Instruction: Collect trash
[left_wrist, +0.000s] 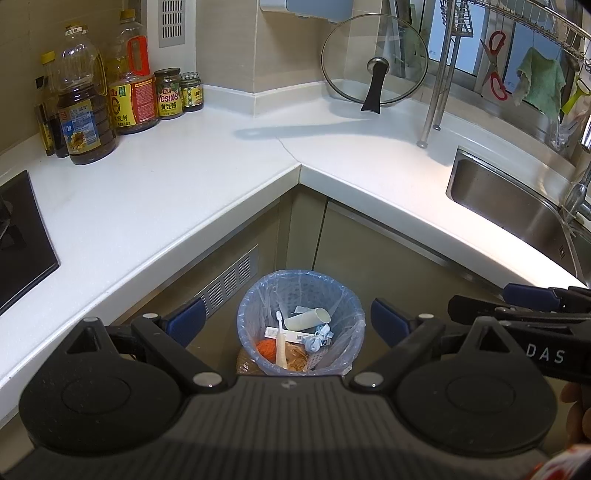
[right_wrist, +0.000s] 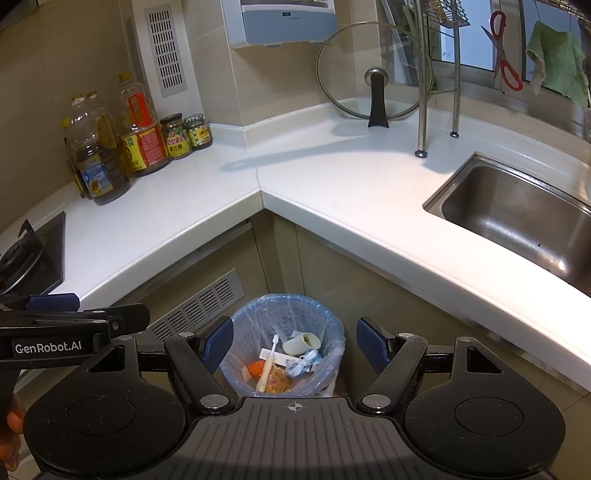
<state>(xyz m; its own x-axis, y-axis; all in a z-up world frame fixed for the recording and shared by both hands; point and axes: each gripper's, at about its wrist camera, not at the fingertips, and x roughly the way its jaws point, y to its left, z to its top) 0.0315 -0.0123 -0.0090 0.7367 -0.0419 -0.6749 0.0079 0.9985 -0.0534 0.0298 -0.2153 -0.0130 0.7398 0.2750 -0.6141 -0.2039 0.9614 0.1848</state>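
— Down on the floor? Lined bin (left_wrist: 301, 321), holding a toothbrush (left_wrist: 281, 341), a paper cup (left_wrist: 308, 318), orange scraps (left_wrist: 266, 349).
— And the left gripper (left_wrist: 288, 320)? Hanging above it, jaws spread wide, nothing between them.

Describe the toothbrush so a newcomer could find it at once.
Start at the white L-shaped countertop; on the floor in its inner corner stands a blue-lined bin. Among its trash, the toothbrush is the only long, thin cream stick, head uppermost.

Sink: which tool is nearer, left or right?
Right. The right tool sits on the side toward the sink; the left tool sits beside it, toward the stove side.
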